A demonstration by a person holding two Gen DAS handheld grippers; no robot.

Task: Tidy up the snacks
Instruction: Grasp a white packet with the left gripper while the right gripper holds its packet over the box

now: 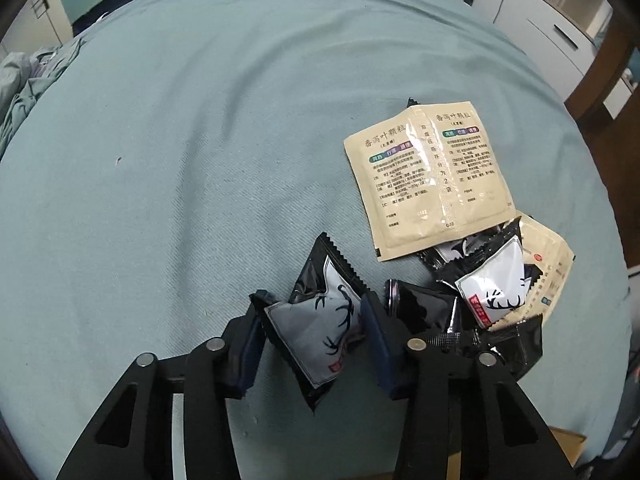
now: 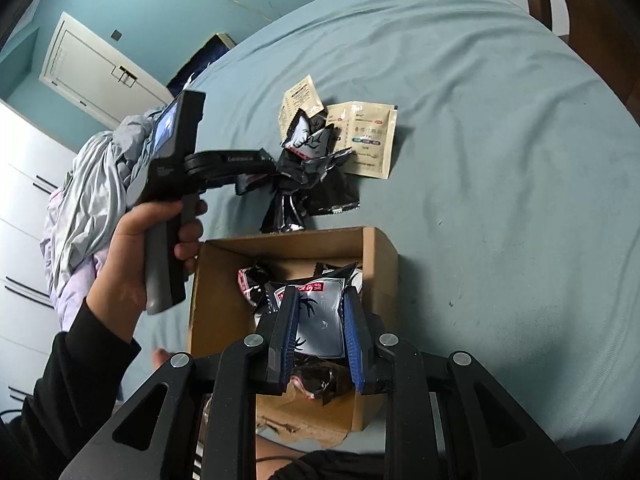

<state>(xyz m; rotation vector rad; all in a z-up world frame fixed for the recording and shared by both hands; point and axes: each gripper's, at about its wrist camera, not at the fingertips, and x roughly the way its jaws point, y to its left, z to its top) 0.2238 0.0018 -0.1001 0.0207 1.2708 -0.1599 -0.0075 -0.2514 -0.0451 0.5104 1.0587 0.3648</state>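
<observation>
Teal-blue sheet covers the bed [image 1: 200, 140], and the snacks lie on it in a loose pile [image 1: 480, 280] toward the near edge. The left gripper [image 1: 312, 320] points steeply down at the bed; its jaws are closed narrow on a black-and-white packet [image 1: 316, 332] with an antler print, the pads pressing its two sides. This packet sits at the left of the pile, on or just off the sheet; I cannot tell which. Beside it lie more black packets and, farther from the near edge, a double beige sachet [image 1: 432, 176] with printed text; another beige sachet [image 1: 548, 268] lies partly under the pile.

From the right wrist, a cardboard box [image 2: 380, 264] sits open on the bed near its near edge, just beside the pile. The right gripper [image 2: 320, 320] is over the box, its jaws narrow and clamped on a second antler packet [image 2: 320, 320] of the same kind. More black packets [image 2: 256, 284] lie inside the box. The person's left hand [image 2: 140, 248], in a black sleeve [image 2: 72, 380], grips the left tool's handle to the left of the box. Crumpled grey bedding [image 2: 92, 192] is heaped at the bed's left side.
</observation>
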